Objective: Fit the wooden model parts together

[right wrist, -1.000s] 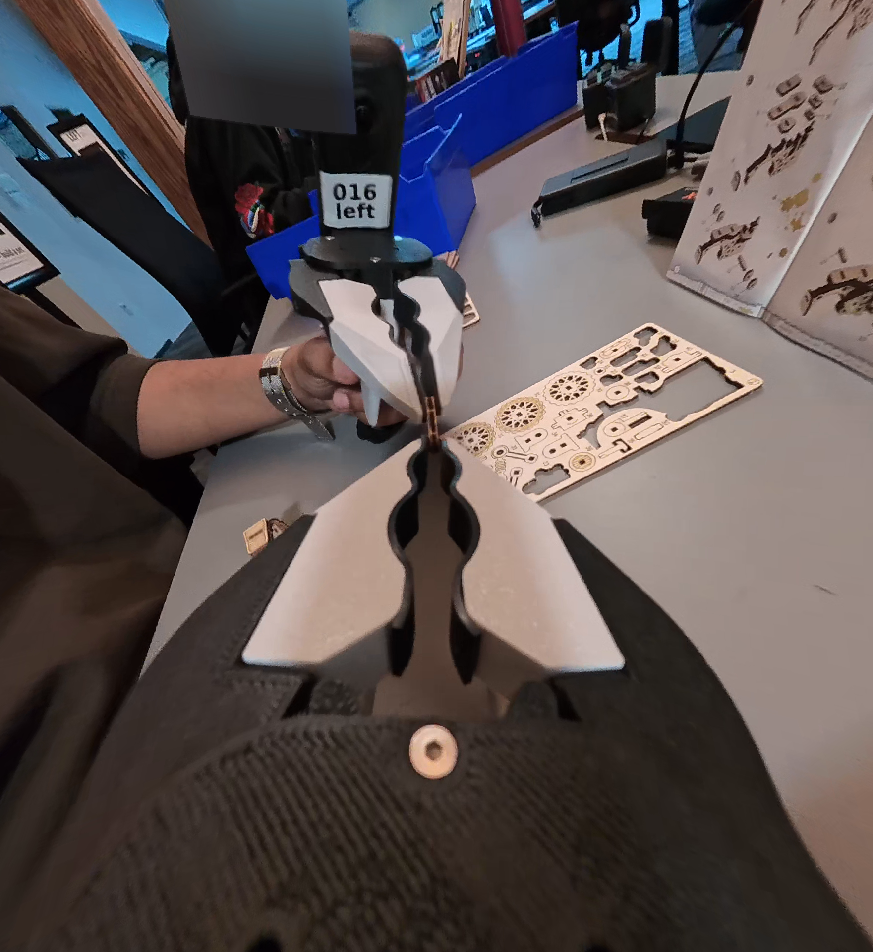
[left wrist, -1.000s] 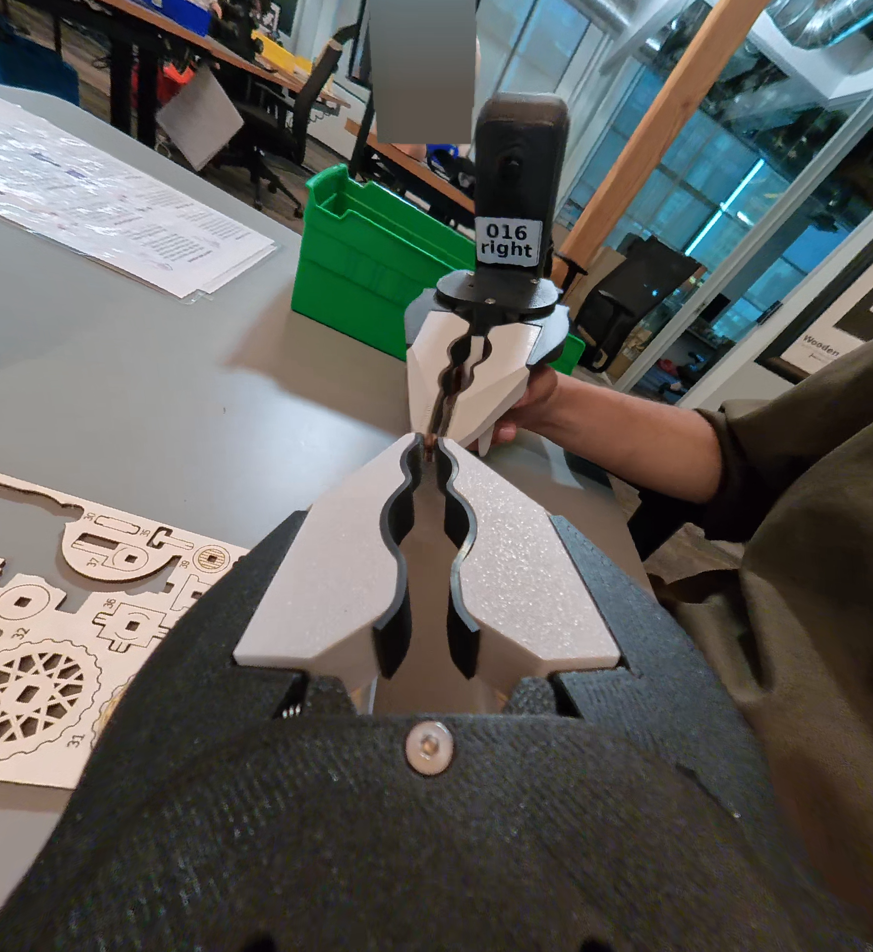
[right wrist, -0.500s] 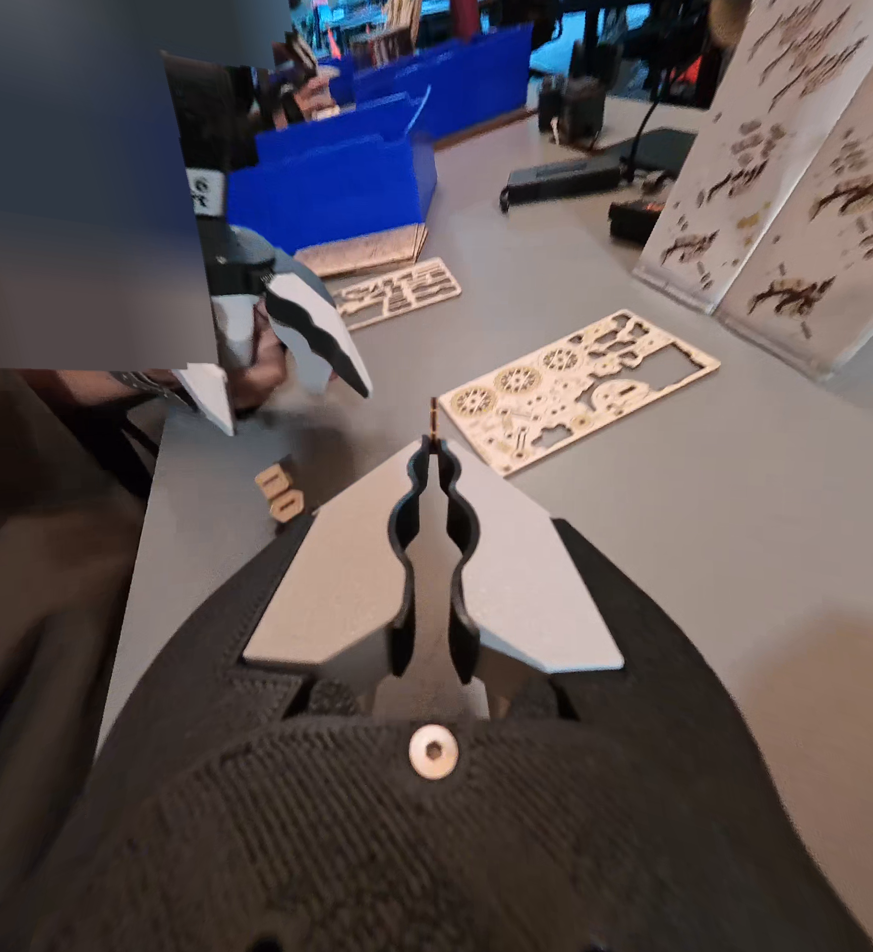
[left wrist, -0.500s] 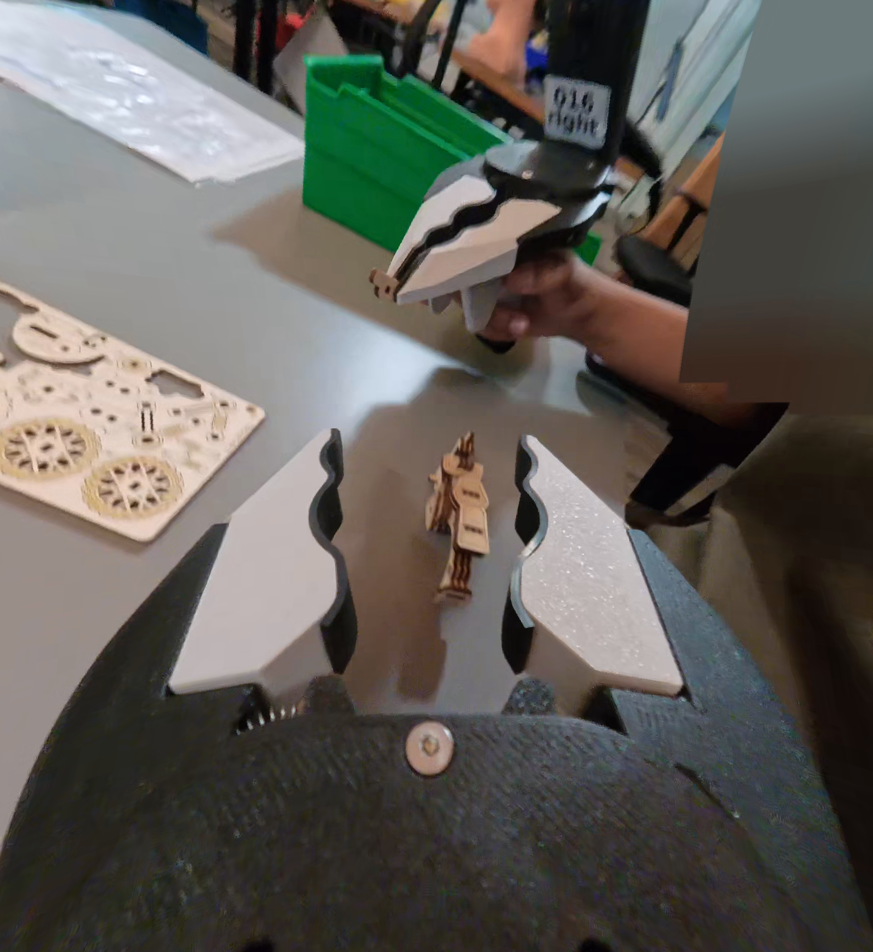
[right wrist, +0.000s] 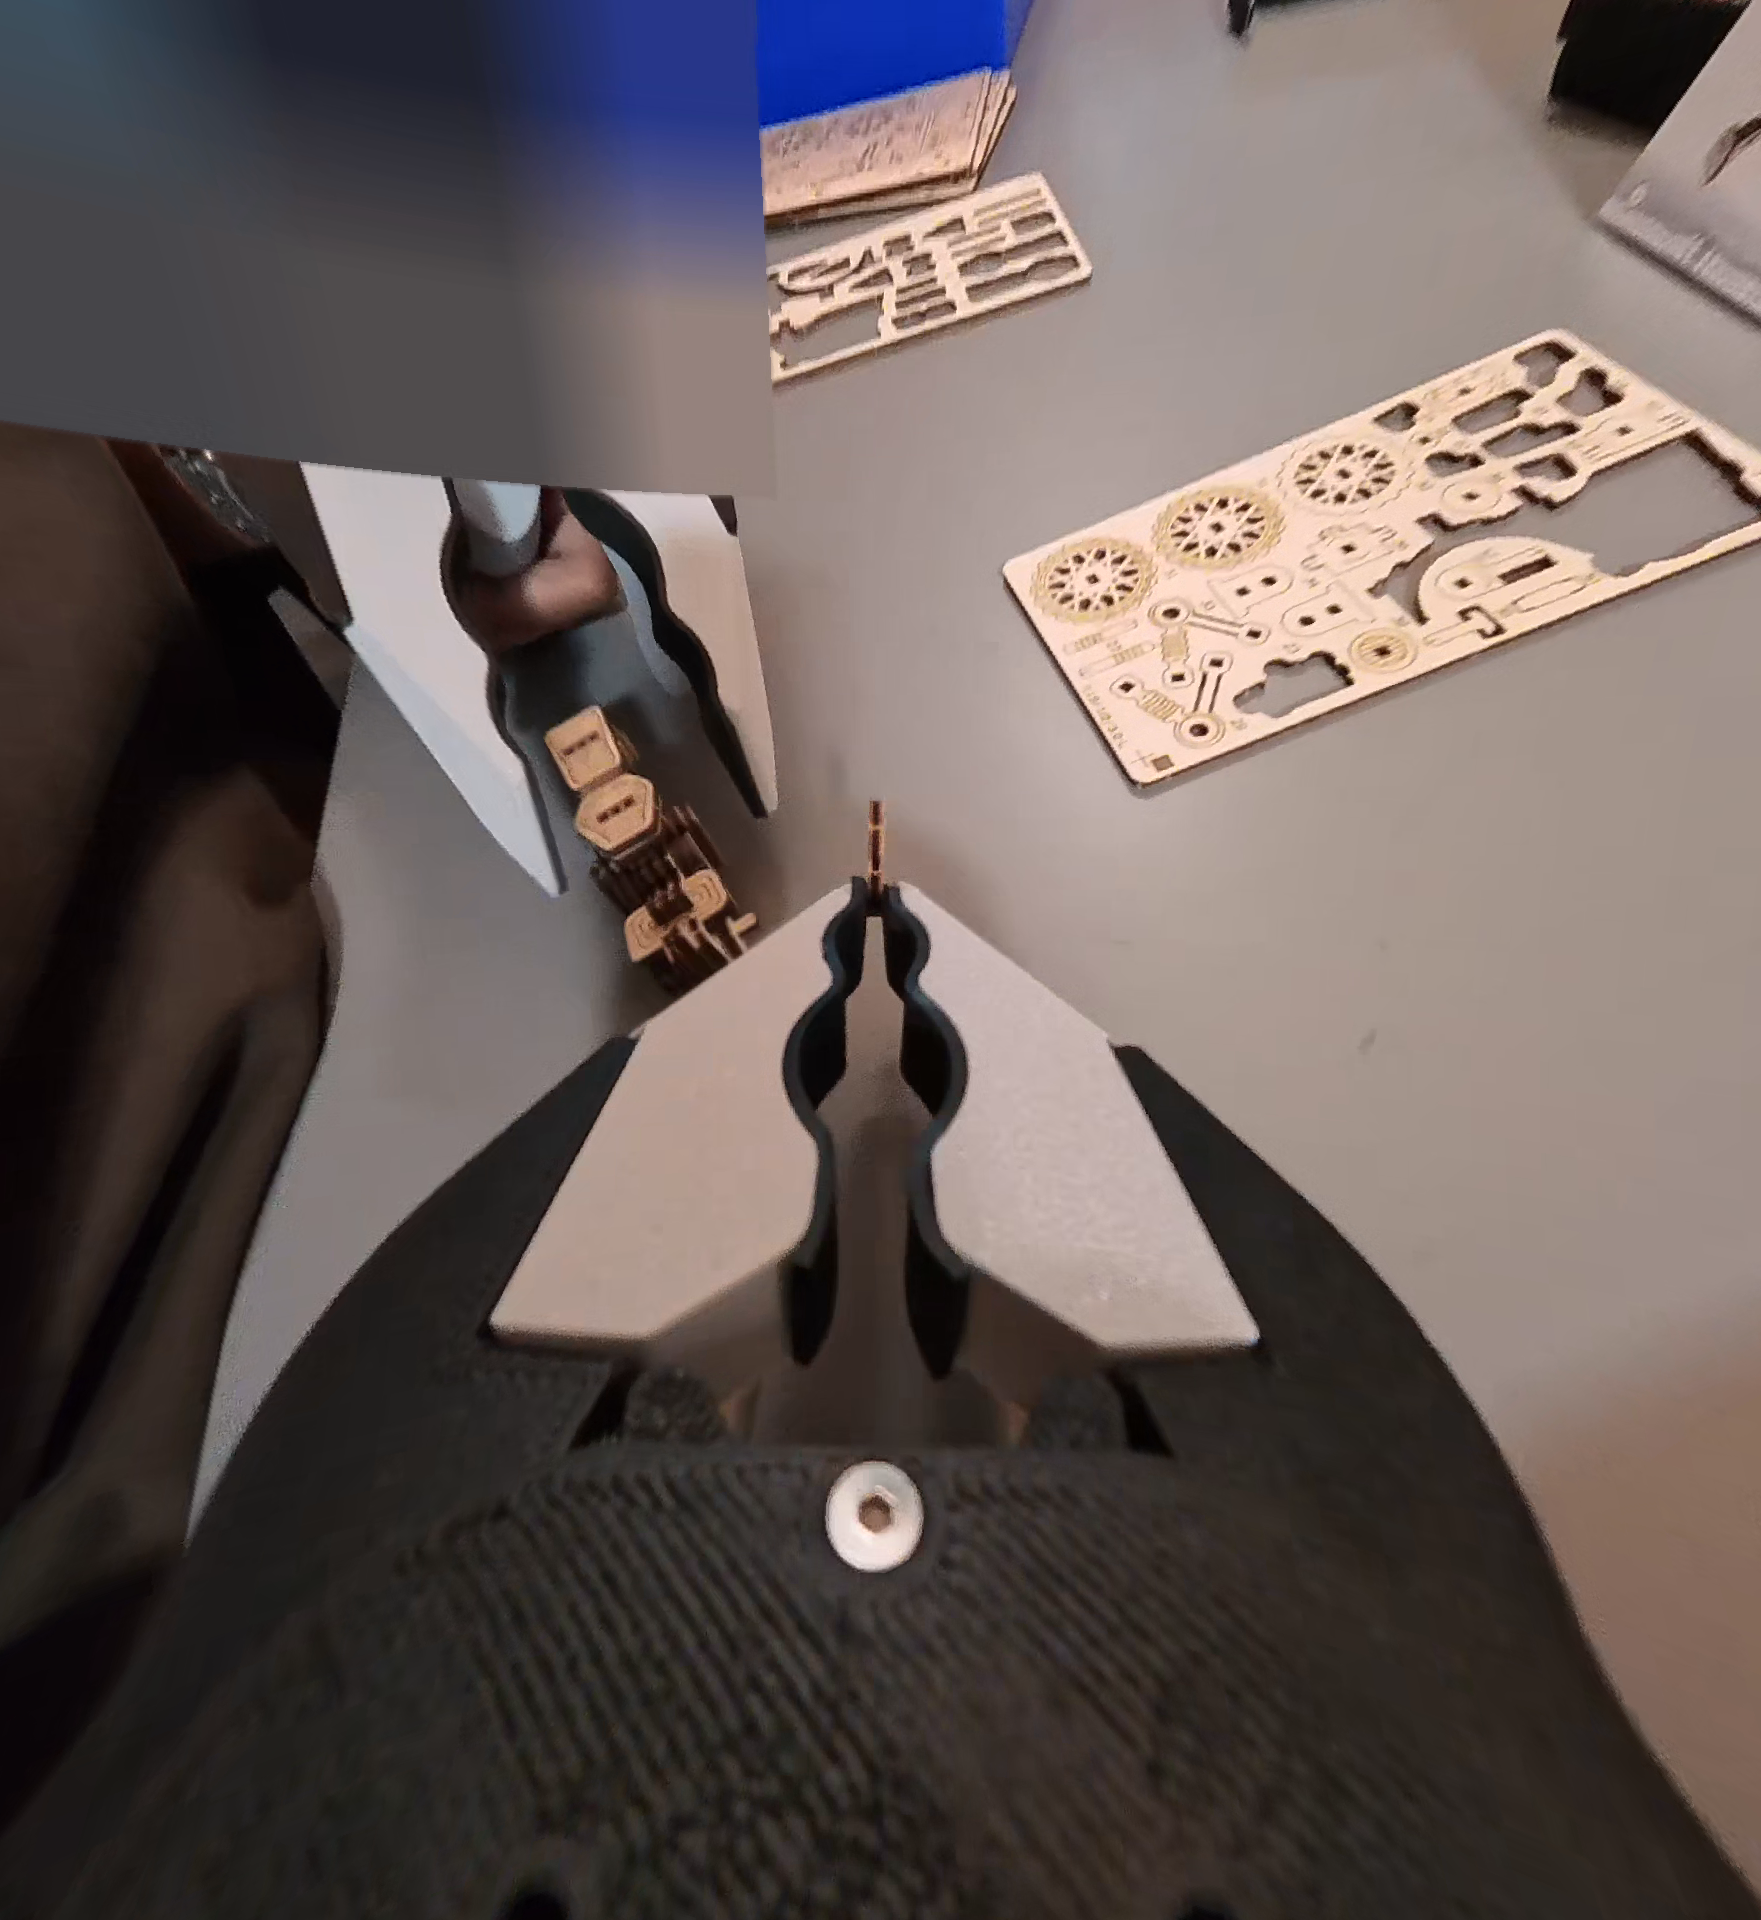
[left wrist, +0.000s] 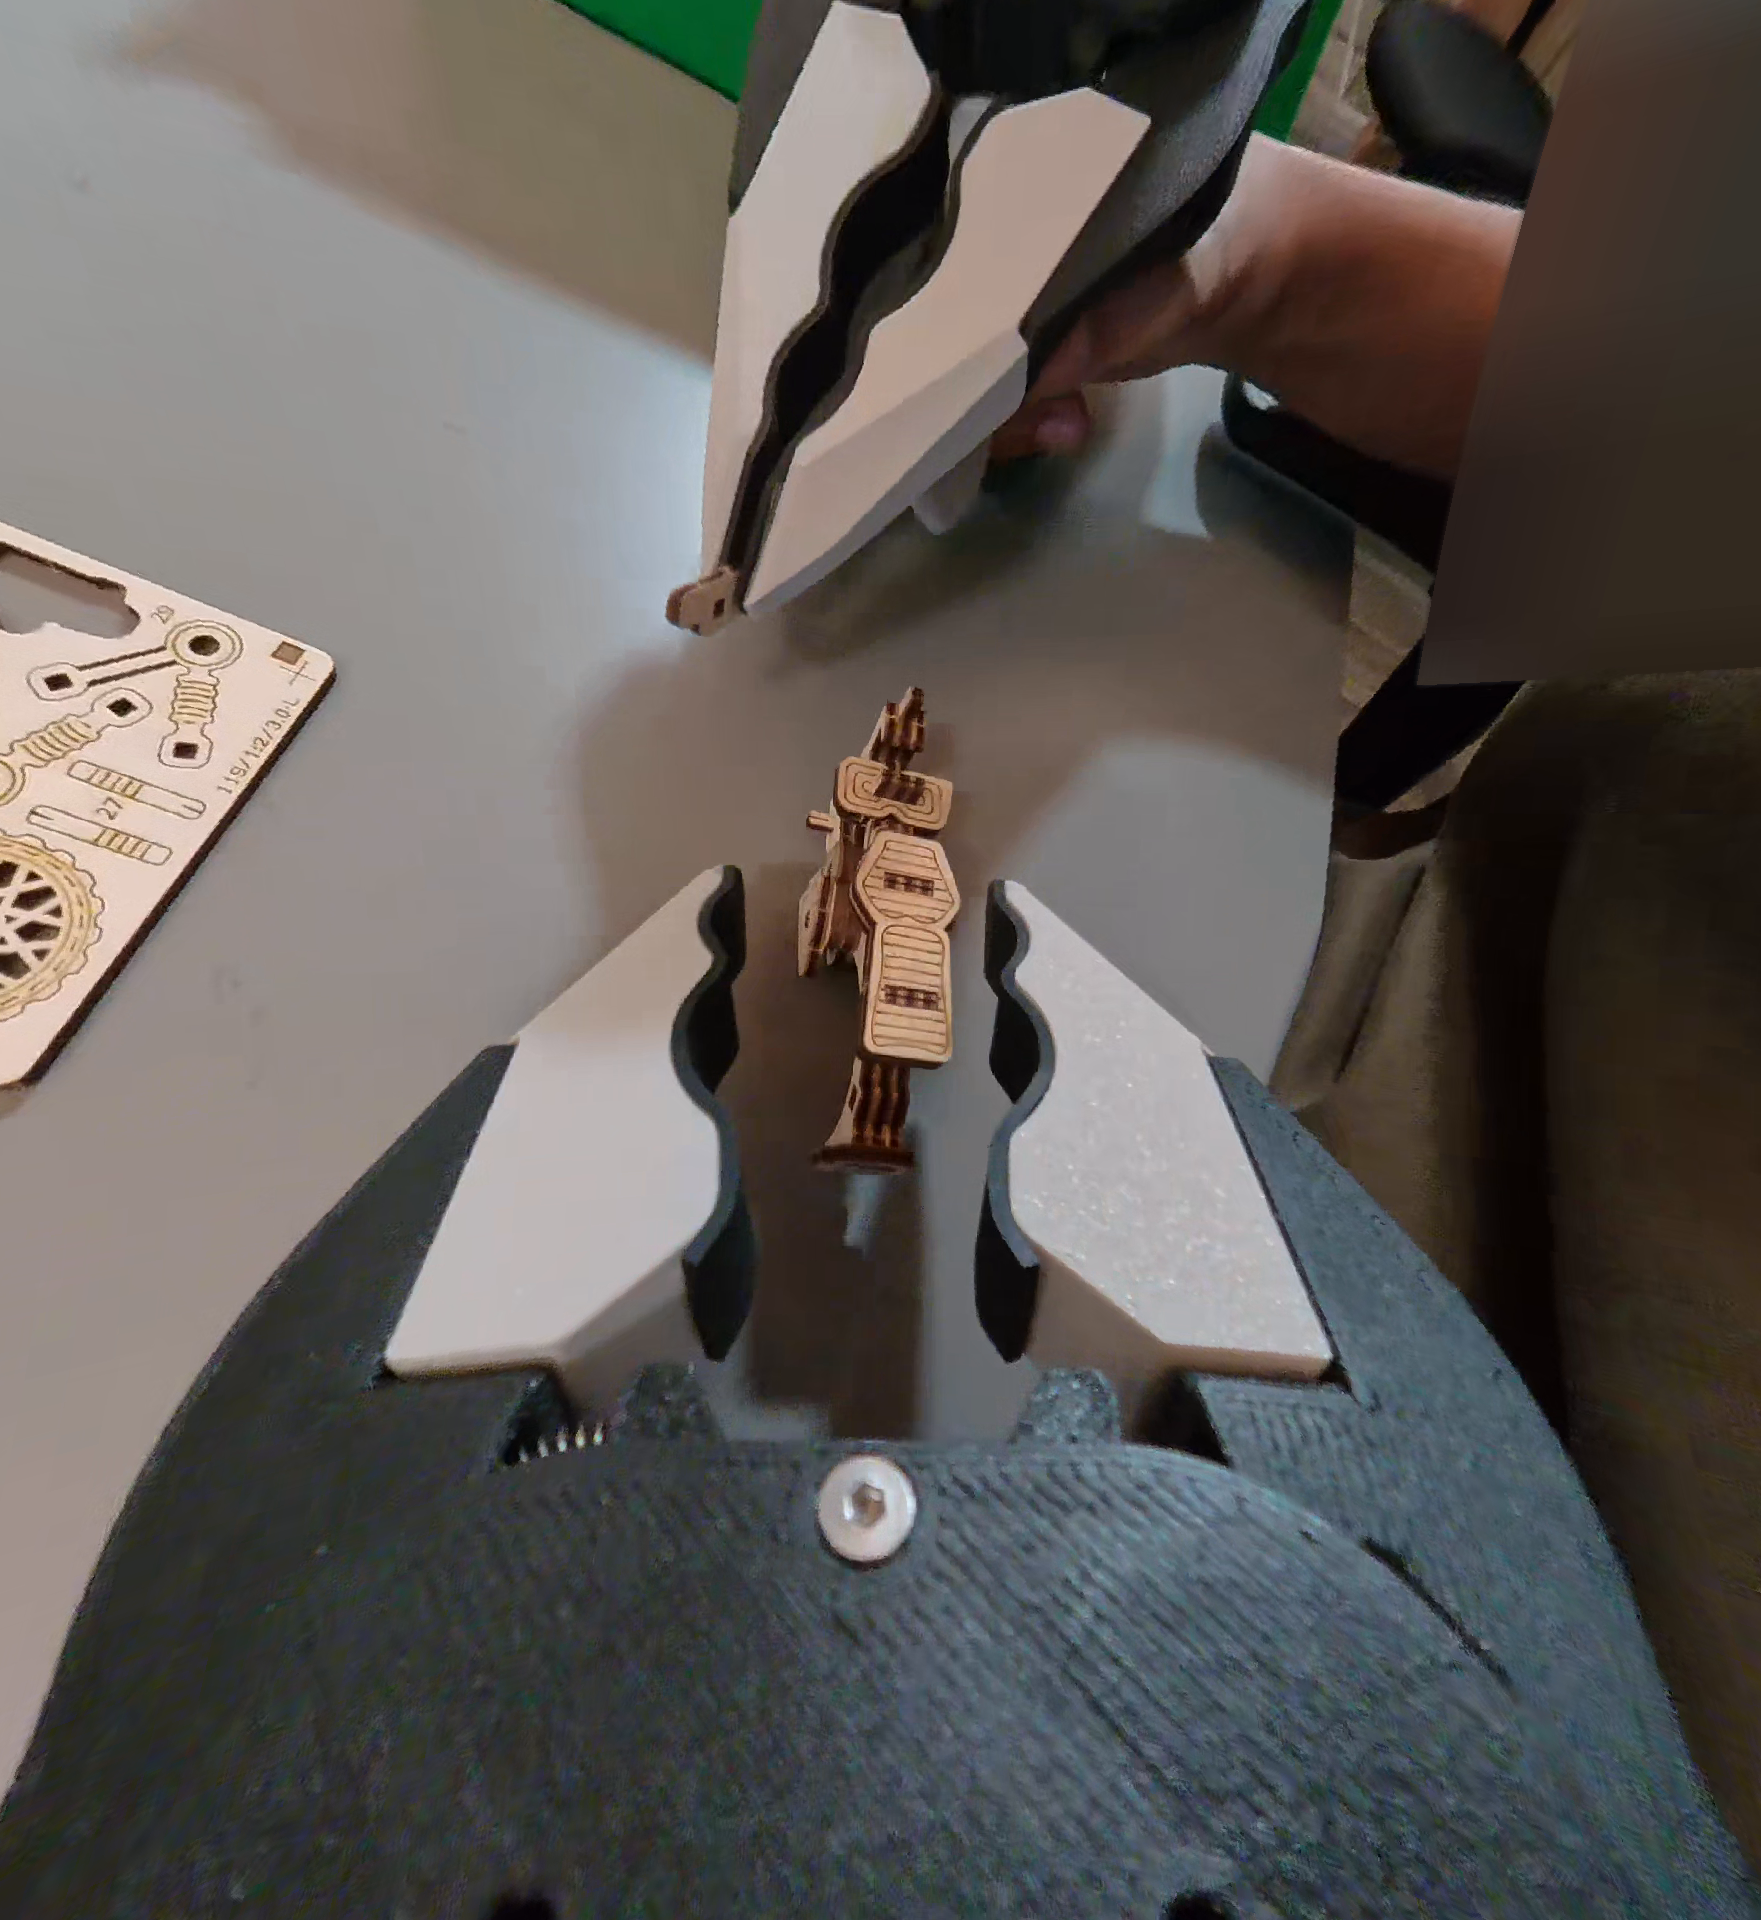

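A small wooden model assembly [left wrist: 897, 935] lies on the grey table [left wrist: 388, 416] between the fingers of my left gripper [left wrist: 860, 896], which is open and straddles it without touching. It also shows in the right wrist view [right wrist: 614, 812], inside the open left gripper [right wrist: 652, 842]. My right gripper [right wrist: 874, 900] is shut on a thin small wooden piece [right wrist: 876, 836] that sticks out of its tips. In the left wrist view the right gripper [left wrist: 741, 582] hovers just beyond the model, with the piece [left wrist: 704, 605] at its tip.
A wooden parts sheet with gear cut-outs [right wrist: 1375, 582] lies to the right, and shows in the left wrist view [left wrist: 76, 810]. Another sheet [right wrist: 917, 270], a stack of sheets [right wrist: 886, 145] and a blue bin [right wrist: 886, 52] lie farther back. A green bin [left wrist: 678, 42] stands behind. Left tips to right tips: about 6 cm.
A second ago both grippers met tip to tip in the air, both shut. The left has opened and lowered around the model on the table. The right has come closer with its piece.
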`<state>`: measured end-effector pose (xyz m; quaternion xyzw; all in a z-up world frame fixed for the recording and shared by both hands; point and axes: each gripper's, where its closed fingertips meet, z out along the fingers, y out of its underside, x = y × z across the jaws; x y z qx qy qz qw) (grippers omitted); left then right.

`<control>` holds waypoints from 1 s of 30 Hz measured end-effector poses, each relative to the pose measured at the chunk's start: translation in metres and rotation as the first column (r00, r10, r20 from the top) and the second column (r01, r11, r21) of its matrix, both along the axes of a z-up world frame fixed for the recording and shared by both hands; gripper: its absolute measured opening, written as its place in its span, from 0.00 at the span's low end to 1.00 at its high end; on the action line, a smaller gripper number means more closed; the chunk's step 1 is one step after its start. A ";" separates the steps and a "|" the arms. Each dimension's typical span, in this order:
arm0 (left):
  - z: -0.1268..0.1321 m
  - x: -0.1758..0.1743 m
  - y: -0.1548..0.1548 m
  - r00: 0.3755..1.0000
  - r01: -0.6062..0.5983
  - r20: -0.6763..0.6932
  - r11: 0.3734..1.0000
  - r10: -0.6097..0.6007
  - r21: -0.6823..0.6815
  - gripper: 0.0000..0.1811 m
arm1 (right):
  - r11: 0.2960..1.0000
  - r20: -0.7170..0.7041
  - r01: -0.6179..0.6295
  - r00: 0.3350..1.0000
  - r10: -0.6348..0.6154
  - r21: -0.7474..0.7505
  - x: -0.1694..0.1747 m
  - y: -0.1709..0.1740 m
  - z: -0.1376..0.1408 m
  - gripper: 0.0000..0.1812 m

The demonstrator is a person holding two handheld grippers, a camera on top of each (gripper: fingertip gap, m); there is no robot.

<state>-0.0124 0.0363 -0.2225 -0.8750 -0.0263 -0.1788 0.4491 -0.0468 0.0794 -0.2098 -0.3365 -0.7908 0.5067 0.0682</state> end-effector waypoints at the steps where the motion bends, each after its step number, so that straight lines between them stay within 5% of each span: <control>1: -0.002 0.001 0.001 1.000 0.006 -0.013 1.000 -0.006 -0.014 0.24 | 1.000 0.010 -0.008 1.000 0.008 0.010 0.001 0.000 -0.003 0.00; 11: -0.012 0.020 -0.001 0.980 0.116 -0.156 0.991 -0.125 -0.064 0.16 | 0.984 0.044 -0.127 0.991 0.123 0.126 0.022 -0.012 -0.021 0.01; 17: -0.014 0.016 -0.007 0.923 0.145 -0.353 0.988 -0.155 -0.055 0.16 | 0.972 -0.006 -0.194 0.981 0.196 0.131 0.033 -0.024 -0.015 0.01; 30: -0.015 0.017 -0.018 0.894 0.182 -0.407 0.982 -0.188 -0.054 0.16 | 0.910 -0.111 -0.190 0.963 0.246 0.368 0.036 -0.033 -0.027 0.01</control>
